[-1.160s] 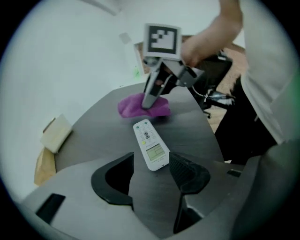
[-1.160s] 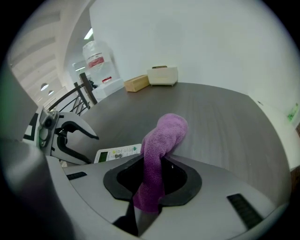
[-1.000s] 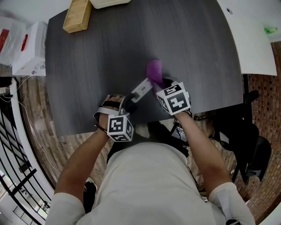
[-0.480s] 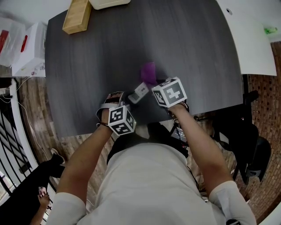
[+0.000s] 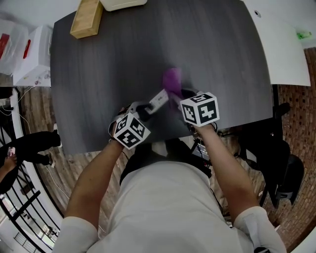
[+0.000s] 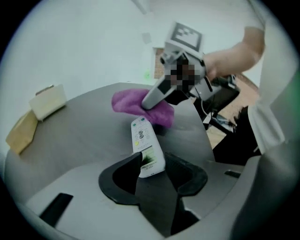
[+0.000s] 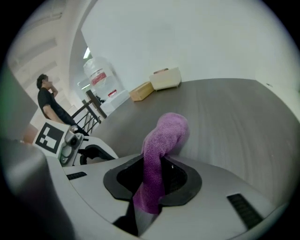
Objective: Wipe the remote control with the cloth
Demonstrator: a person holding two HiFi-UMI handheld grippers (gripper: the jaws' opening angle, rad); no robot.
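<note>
A white remote control (image 5: 159, 100) (image 6: 146, 146) lies with its near end between the jaws of my left gripper (image 5: 143, 108) (image 6: 154, 171). The jaws are closing, and both touch the remote's sides. Its far end points at the purple cloth (image 5: 172, 78) (image 6: 140, 101) (image 7: 161, 140). My right gripper (image 5: 180, 94) (image 7: 152, 180) is shut on that cloth, which bunches up out of the jaws and droops onto the dark table (image 5: 108, 59). The cloth rests just beyond the remote's far tip. In the right gripper view, the left gripper (image 7: 70, 145) shows at the far left.
At the table's far left corner lies a wooden block (image 5: 87, 17), with a white object (image 5: 123, 4) beside it. White boxes (image 5: 32, 54) stand off the table's left side. A white tabletop (image 5: 281, 44) and a black chair (image 5: 281, 148) are on the right. A person (image 5: 19, 148) is by the railing at left.
The left gripper has turned and shifted slightly right with the remote. The right gripper pushed the cloth left, then drew it back right. A person has moved along the railing at left.
</note>
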